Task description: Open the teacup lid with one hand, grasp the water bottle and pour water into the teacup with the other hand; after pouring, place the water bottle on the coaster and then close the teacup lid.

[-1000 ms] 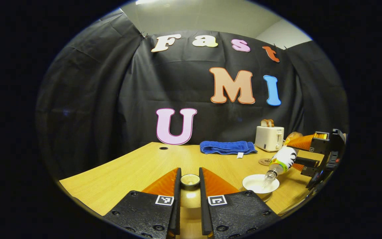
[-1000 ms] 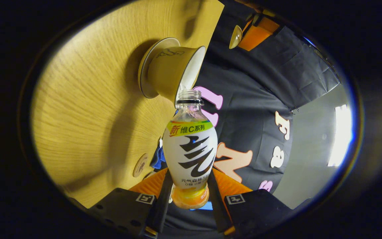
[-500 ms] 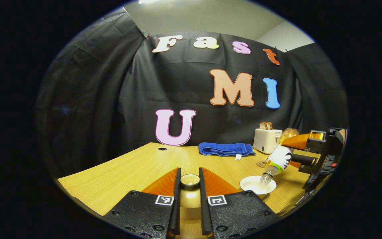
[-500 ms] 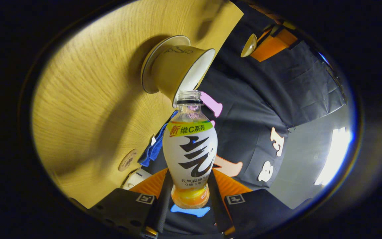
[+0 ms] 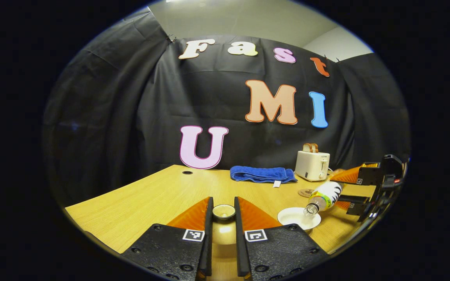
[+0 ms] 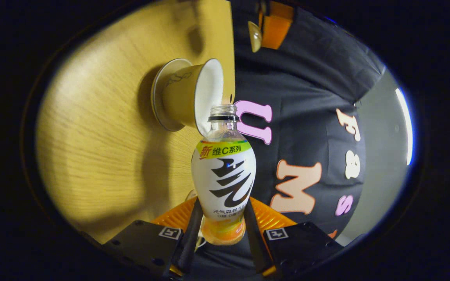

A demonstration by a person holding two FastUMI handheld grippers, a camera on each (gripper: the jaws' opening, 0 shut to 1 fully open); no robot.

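My left gripper [image 5: 223,203] is shut on the knob of the teacup lid [image 5: 224,212], held above the table's front edge. To its right the open teacup [image 5: 298,217], white inside, stands on its saucer. My right gripper [image 6: 223,203] is shut on the lower body of the uncapped water bottle [image 6: 224,175], white with a black pattern. The bottle [image 5: 324,193] lies tilted, its mouth just over the teacup's [image 6: 188,99] rim. In the left gripper view, the right gripper [image 5: 342,191] is at the far right. The round coaster [image 5: 306,192] lies behind the cup.
A folded blue towel [image 5: 262,174] and a white toaster [image 5: 312,166] with bread in it stand at the back of the wooden table [image 5: 150,199]. A small round hole [image 5: 187,172] marks the table's far left. The left gripper [image 6: 272,19] with the lid appears beyond the cup.
The bottle has swung from a steep downward tilt to nearly level and dropped lower, its mouth staying at the cup. The left gripper keeps the lid almost still.
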